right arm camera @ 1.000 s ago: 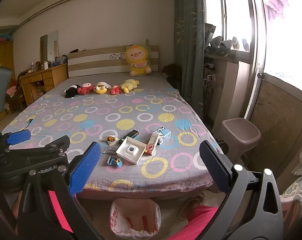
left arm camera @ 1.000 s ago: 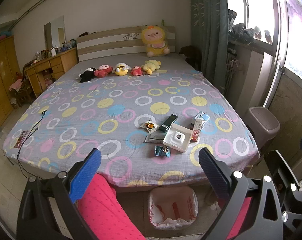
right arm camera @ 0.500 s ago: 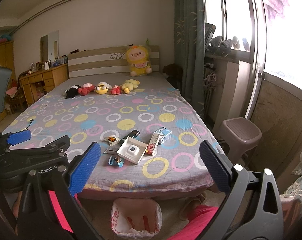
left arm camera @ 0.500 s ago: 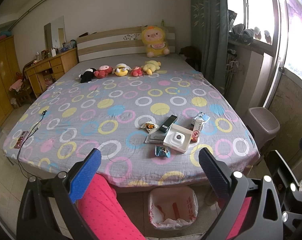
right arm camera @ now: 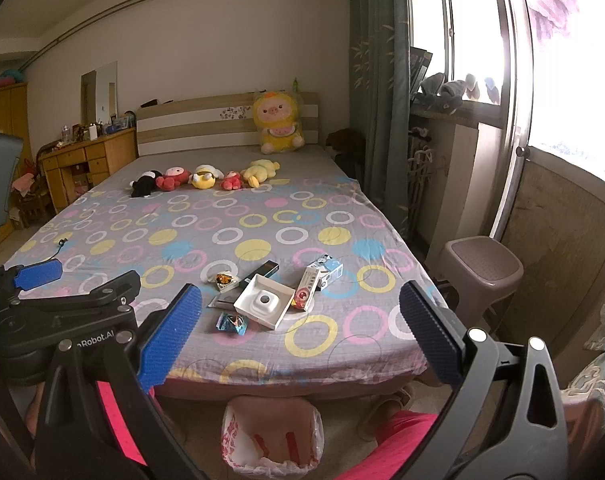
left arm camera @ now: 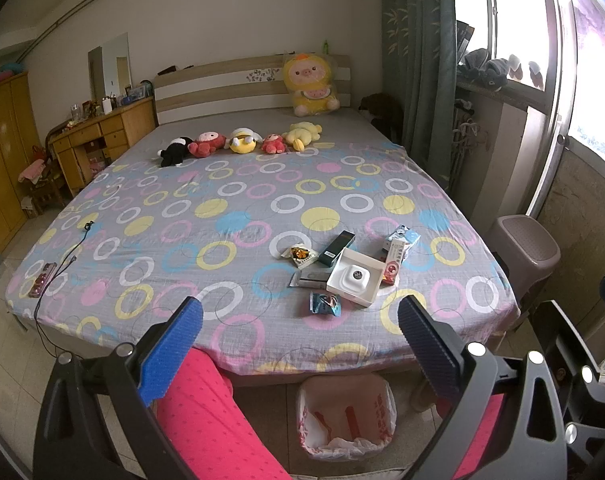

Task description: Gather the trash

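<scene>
A small trash bin (left arm camera: 345,416) lined with a white and red plastic bag is standing on the floor at the foot of the bed (left arm camera: 238,216); the little of its inside that shows is only crumpled liner. On the bed, a shallow white box tray (left arm camera: 356,277) is lying open with a small white rounded case (left arm camera: 354,276) sitting in its middle.

The trash is lying clustered on the ringed grey sheet near the foot edge, towards the window side; a blue snack wrapper (left arm camera: 324,303) is lying nearest the edge, just beside the tray; a flat dark packet (left arm camera: 308,279) is touching the tray's left side; a small yellow and orange wrapper (left arm camera: 300,254) is lying beyond it. A long black box (left arm camera: 336,248) is pointing diagonally away towards the headboard; a white and red tube box (left arm camera: 394,260) is lying along the tray's right side, long axis running away from the camera; a blue and white carton (left arm camera: 402,237) is sitting just behind it.

A row of plush toys (left arm camera: 242,142) is lying far up the bed; a brown stool (left arm camera: 522,248) is standing beside the bed under the window; a cable (left arm camera: 62,264) is trailing over the left edge.

The left gripper (left arm camera: 298,344) is hanging above the bed's foot, fingers wide apart and gripping nothing; the right gripper (right arm camera: 300,340) is likewise spread wide and empty; a pink trouser leg (left arm camera: 210,420) is showing beneath them.
</scene>
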{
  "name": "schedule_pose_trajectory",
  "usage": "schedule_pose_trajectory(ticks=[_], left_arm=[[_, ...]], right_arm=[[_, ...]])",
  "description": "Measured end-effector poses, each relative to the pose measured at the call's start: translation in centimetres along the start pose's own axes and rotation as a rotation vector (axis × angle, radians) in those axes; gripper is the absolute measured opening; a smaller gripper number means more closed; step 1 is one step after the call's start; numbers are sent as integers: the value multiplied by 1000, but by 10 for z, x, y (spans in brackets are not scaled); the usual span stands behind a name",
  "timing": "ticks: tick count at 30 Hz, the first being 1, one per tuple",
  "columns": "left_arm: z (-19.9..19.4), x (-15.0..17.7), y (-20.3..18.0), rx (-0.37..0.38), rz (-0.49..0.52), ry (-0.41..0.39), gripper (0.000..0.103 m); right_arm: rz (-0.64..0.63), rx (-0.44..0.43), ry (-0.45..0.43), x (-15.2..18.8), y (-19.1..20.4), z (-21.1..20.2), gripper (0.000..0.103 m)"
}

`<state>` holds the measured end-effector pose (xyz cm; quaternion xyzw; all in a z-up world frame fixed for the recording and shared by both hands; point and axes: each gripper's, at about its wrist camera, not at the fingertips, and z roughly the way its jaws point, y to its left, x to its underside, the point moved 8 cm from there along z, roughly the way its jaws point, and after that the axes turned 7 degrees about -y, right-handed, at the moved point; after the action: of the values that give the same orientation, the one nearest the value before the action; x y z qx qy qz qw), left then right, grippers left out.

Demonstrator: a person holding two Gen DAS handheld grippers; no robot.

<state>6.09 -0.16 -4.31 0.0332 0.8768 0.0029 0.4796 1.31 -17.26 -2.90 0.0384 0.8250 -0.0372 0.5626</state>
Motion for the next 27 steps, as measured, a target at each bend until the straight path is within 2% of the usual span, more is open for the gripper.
schedule_pose_trajectory(ticks=[16,22,27], left_arm=[[-1,0,0,2,3,0,96],[9,-15,-4,71,-36,48,96],[32,-26,14,90,-78,83,96]], right_arm=[[1,-1,-2,1,0,0,97],[-11,-10,18,0,7,7,97],[-16,-22,20,-7,13,13,97]])
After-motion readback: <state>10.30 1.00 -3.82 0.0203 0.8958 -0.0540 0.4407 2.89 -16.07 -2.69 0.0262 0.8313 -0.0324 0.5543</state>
